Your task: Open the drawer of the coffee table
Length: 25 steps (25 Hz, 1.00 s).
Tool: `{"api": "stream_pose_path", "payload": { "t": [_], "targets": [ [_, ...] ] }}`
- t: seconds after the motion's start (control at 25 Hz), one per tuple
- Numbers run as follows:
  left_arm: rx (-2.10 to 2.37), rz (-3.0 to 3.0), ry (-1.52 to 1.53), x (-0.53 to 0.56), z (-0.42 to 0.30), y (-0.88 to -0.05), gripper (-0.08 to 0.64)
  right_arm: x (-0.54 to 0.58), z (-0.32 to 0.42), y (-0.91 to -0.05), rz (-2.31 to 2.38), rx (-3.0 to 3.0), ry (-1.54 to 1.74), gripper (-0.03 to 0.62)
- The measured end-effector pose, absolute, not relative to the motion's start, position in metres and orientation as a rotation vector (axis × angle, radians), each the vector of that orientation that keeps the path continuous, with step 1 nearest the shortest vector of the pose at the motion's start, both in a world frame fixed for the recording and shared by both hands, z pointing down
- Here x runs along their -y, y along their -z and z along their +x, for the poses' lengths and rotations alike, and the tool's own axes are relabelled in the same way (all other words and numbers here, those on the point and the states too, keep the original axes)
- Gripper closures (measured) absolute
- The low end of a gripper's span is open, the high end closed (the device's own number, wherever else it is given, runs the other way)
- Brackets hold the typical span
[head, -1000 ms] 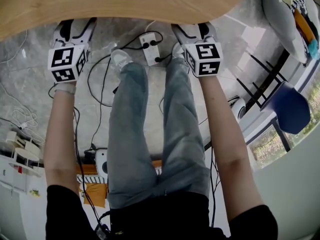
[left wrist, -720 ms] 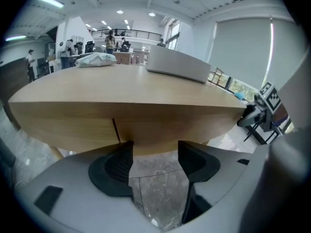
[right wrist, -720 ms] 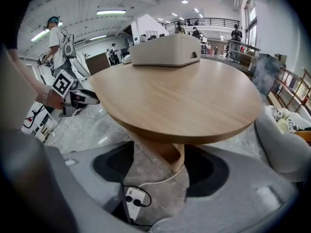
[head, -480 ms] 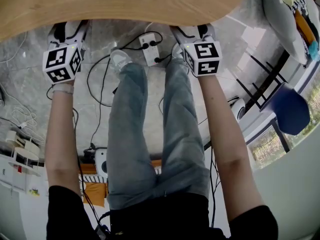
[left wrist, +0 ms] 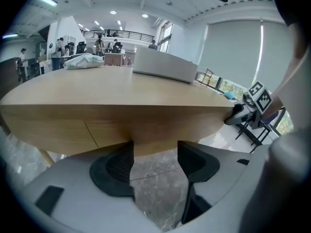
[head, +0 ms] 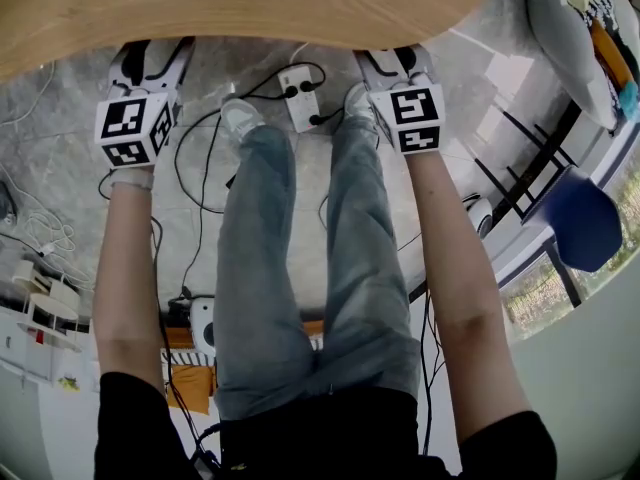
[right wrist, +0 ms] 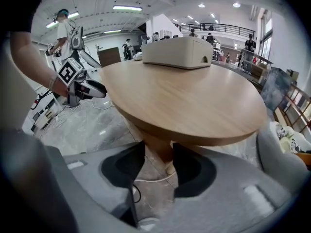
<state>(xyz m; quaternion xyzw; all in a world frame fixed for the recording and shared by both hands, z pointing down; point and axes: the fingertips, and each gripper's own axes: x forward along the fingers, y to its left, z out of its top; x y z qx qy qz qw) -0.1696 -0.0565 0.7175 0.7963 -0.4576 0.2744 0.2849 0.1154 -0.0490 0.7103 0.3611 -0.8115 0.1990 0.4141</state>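
The round wooden coffee table [head: 250, 3] fills the top of the head view, and both grippers reach under its near edge. In the left gripper view a thin seam marks a drawer front [left wrist: 116, 127] in the table's side. My left gripper [left wrist: 155, 152] is open, its jaw tips at the lower edge of that side with nothing pressed between them. My right gripper [right wrist: 159, 154] has its jaws closing. The table leg [right wrist: 163, 147] shows in the gap behind them, and the pads do not press on it. Both sets of fingertips are hidden in the head view.
A white power strip [head: 300, 96] and loose cables lie on the marble floor between the person's feet. A white box [right wrist: 177, 52] stands on the tabletop. A blue chair [head: 578, 218] and a sofa are at the right.
My left gripper shifted to the left along the table edge and came back. My right gripper rolled slightly and edged to the right.
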Motion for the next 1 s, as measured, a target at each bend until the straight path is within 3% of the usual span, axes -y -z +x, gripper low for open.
{"api": "stream_pose_path", "payload": {
  "t": [1.0],
  "targets": [
    [1.335,2.056,-0.758,0.064,-0.197,-0.719,0.276,0.049,0.116,-0.711,0.772,2.092,-0.401,0.456]
  ]
}}
